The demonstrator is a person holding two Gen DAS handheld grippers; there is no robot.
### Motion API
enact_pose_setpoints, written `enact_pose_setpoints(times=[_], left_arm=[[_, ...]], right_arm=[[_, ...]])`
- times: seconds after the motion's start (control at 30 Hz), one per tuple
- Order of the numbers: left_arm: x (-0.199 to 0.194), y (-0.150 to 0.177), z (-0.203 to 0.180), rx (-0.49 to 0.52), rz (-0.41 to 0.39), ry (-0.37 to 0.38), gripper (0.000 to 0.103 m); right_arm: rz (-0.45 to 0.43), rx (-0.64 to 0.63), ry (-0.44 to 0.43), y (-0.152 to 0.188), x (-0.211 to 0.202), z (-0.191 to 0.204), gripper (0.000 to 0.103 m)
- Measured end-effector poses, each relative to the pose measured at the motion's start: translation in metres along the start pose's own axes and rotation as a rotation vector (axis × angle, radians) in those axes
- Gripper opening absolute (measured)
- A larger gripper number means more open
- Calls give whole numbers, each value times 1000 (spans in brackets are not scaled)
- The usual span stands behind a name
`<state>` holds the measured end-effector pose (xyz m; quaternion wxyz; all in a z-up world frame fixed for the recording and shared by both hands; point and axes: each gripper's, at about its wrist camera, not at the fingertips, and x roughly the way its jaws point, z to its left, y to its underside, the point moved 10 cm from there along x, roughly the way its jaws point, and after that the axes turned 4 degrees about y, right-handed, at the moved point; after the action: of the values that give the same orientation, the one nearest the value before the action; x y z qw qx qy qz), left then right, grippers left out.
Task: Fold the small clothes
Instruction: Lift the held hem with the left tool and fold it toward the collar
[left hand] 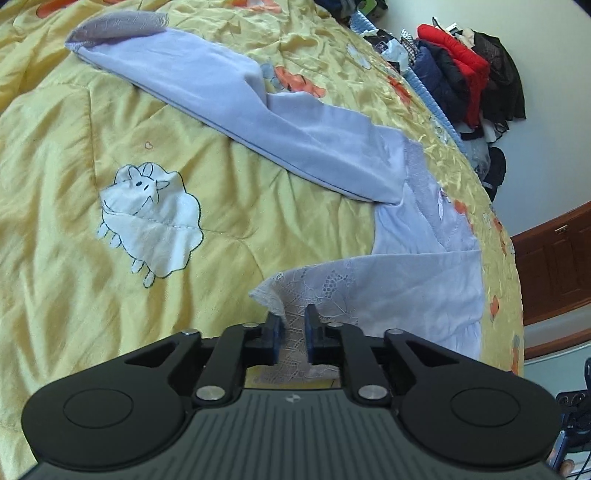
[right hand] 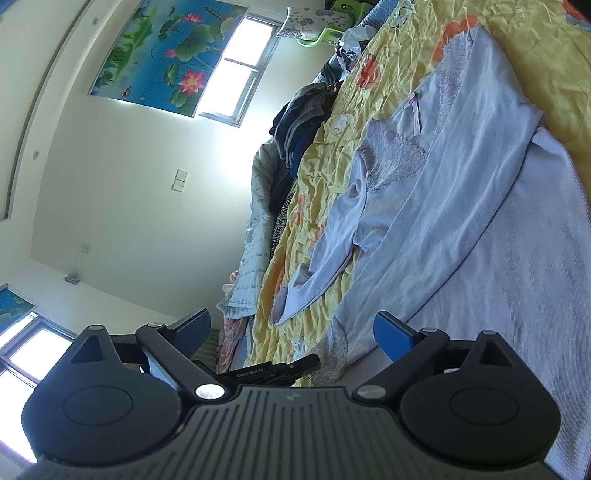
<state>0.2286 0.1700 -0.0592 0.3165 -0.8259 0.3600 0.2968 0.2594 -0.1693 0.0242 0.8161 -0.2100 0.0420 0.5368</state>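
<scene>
The step in hand looks like the end of a fold: the left gripper [left hand: 293, 334] has its jaws slightly apart with the lace hem [left hand: 314, 291] of the pale lilac top [left hand: 424, 280] lying between them, the pads no longer visibly pinching it, so I judge it is letting the hem go. The right gripper [right hand: 291, 332] stands wide open and holds nothing, hovering beside the top [right hand: 480, 236]. Next, the left gripper needs to back off without dragging the lace, then a new edge must be picked.

The top lies on the yellow quilt [left hand: 110, 147], in the left view from 5 o'clock up to 11 o'clock. One long sleeve [left hand: 207, 85] stretches to 11 o'clock, ending in a grey lace cuff [left hand: 118, 26]. The cloth is thin, soft and lightly creased.
</scene>
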Motion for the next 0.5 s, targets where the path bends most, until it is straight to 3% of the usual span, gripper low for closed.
enact_pose_setpoints(times=[0.13,0.17,0.27,0.37,0.5], left_arm=[[-1,-4,1,-26,-43,-40,16],[-5,-4,-5,-2,-60,-50,1],[-17,-1,-33,47,-87,-71,0],[-19,9,-81,136,-83,-21,0],[11,49,-150,276,35,67,1]], right_arm=[[-9,2,-20,-4,-7,4,93],[-14,2,-25,-5,-11,5,93],[-32,7,-44,-8,-23,4,93],[-56,25,-61,-12,-34,1,94],[-71,59,-80,-14,-46,-5,95]])
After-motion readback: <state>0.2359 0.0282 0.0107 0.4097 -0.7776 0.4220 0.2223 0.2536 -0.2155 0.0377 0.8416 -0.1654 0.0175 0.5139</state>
